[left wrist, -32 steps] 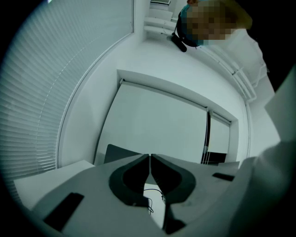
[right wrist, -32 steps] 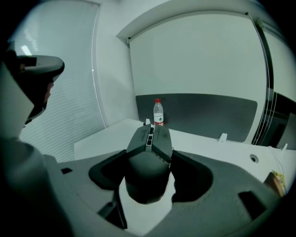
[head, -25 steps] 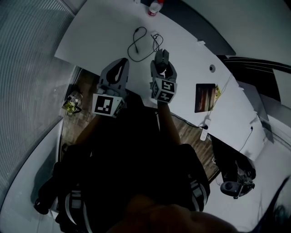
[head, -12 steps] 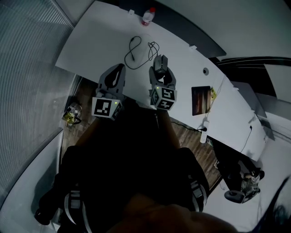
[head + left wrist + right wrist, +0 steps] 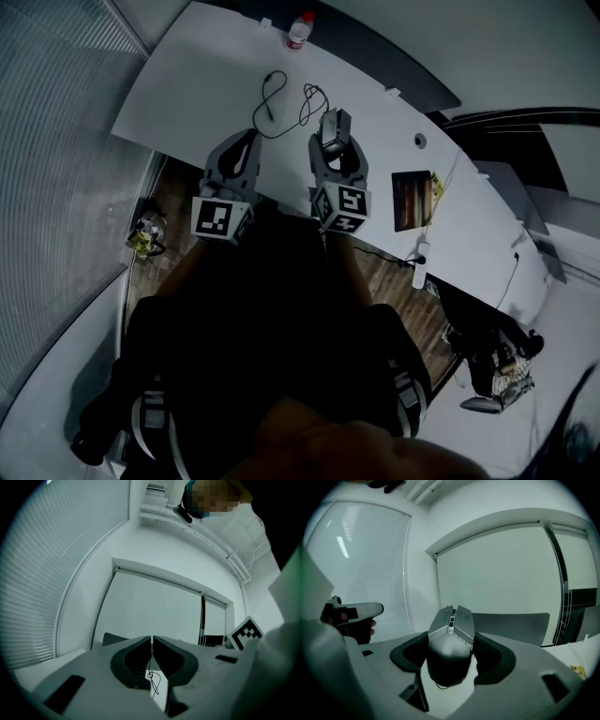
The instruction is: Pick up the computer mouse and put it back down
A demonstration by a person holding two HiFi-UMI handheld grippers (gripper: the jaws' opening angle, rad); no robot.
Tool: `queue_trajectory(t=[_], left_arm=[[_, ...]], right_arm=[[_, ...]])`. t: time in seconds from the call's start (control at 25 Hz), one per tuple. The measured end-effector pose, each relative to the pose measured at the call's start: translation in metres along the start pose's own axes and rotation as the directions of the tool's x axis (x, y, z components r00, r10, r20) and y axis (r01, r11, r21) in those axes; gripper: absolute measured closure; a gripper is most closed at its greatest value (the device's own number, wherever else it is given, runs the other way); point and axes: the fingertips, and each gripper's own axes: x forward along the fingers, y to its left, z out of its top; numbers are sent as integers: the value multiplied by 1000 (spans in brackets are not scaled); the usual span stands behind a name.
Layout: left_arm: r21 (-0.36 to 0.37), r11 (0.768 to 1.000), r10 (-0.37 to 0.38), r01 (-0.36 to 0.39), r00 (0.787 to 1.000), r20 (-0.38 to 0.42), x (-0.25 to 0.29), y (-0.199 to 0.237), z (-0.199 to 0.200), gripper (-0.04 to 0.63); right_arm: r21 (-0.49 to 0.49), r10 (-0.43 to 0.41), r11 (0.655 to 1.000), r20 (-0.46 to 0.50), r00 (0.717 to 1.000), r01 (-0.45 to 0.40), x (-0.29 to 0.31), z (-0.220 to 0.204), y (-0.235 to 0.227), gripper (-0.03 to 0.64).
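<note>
My right hand-held gripper [image 5: 335, 148] clamps the computer mouse [image 5: 449, 637] over the white surface [image 5: 197, 66]. Left of the mouse, my left hand-held gripper [image 5: 152, 641] is closed, empty.

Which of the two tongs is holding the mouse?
The right tongs: their jaws are clamped on the grey mouse. The left tongs are shut with nothing between them.

The computer mouse [image 5: 452, 620] looks like matt grey plastic in flat facets, its rear darker and smoother. The left tongs [image 5: 152, 638] and right tongs [image 5: 451, 635] have matt grey plastic shells with darker, dull inner pads. The bench [image 5: 197, 66] is smooth and white, faintly sheened; the floor [image 5: 384, 272] shows brown wood grain.
</note>
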Motion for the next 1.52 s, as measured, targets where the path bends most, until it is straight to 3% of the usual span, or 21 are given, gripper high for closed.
queue_trajectory(t=[0.8,1.52], left_arm=[[-2,1000,-24,24,999,-25,9,-12,-9,581],[-7,1000,-24,24,999,-36,12,-16,-7,581]], right_arm=[[-13,35,999,138,990,-33,-39,50,13,330],[-19,28,1000,162,986,-25,-49,59,11,330]])
